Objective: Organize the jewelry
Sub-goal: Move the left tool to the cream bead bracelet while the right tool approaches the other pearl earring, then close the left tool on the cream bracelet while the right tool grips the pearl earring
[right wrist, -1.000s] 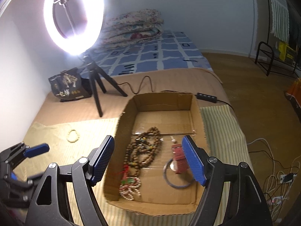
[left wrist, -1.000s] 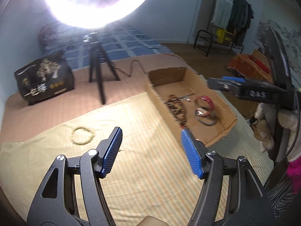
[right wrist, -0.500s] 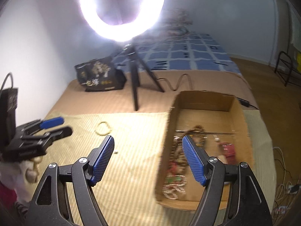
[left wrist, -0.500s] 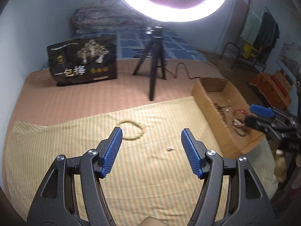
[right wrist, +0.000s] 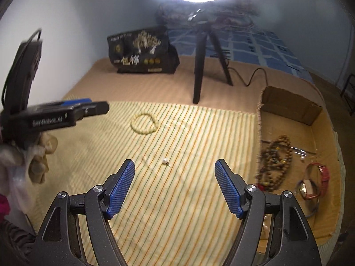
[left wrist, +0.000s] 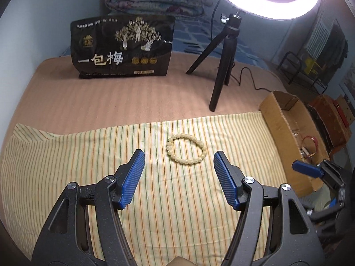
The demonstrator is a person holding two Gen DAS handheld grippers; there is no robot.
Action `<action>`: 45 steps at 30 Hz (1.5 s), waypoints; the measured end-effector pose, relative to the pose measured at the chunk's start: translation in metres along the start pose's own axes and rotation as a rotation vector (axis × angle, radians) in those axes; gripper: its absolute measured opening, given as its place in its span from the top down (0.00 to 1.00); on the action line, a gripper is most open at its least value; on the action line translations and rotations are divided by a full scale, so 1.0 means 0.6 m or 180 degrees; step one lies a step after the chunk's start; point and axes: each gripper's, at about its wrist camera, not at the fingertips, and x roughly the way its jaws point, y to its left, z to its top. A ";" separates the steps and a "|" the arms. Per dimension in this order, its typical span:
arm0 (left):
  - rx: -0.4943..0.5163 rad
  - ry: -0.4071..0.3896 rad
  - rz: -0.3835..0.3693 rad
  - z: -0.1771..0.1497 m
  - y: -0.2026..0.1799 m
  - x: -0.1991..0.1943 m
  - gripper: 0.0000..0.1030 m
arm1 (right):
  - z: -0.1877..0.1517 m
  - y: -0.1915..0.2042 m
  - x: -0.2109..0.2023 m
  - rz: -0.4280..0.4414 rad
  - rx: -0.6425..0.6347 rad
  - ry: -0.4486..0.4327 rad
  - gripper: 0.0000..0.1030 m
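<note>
Left hand-held gripper (left wrist: 179, 159) spread wide with nothing between the blue pads, hanging just short of a pale cream bead bracelet (left wrist: 186, 151) lying flat on the yellow striped cloth (left wrist: 66, 155). Same bracelet (right wrist: 144, 124) visible from the right side too, farther off, a bit blurry. Right hand-held gripper (right wrist: 174, 168) also wide open and empty, pointed at a tiny pearl-looking bit (right wrist: 165, 161) sitting alone on the cloth, well apart from the bracelet. Off to the right, touching the cloth's edge, a shallow cardboard box (right wrist: 288, 104) with brown bead necklaces (right wrist: 276, 159) piled inside, plus a red-strapped watch (right wrist: 315, 181) near the bottom corner and a thin bangle partly hidden behind the gripper arm. Behind all that, a black tripod (left wrist: 224, 66) holding up a bright ring light (left wrist: 261, 11), and a black bag with gold tree print (left wrist: 122, 46) standing upright on the bed. Folded floral blanket (left wrist: 155, 0) against the far wall.
</note>
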 end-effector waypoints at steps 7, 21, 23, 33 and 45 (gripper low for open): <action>-0.0005 0.0216 -0.0040 0.004 0.001 0.053 0.51 | -0.005 0.040 0.052 0.0012 -0.0296 0.0162 0.28; -0.0042 0.0424 -0.0088 0.011 0.007 0.133 0.60 | -0.005 0.046 0.124 -0.0066 -0.0412 0.0325 0.43; -0.0035 0.0434 -0.0083 0.012 0.008 0.142 0.61 | -0.006 0.042 0.130 -0.0071 -0.0393 0.0349 0.44; 0.0057 0.0403 -0.0020 0.016 -0.007 0.180 0.71 | -0.009 0.037 0.155 -0.0137 -0.0437 0.0404 0.46; 0.0086 0.0339 0.0052 0.016 0.001 0.182 0.94 | -0.009 0.039 0.154 -0.0094 -0.0506 0.0428 0.71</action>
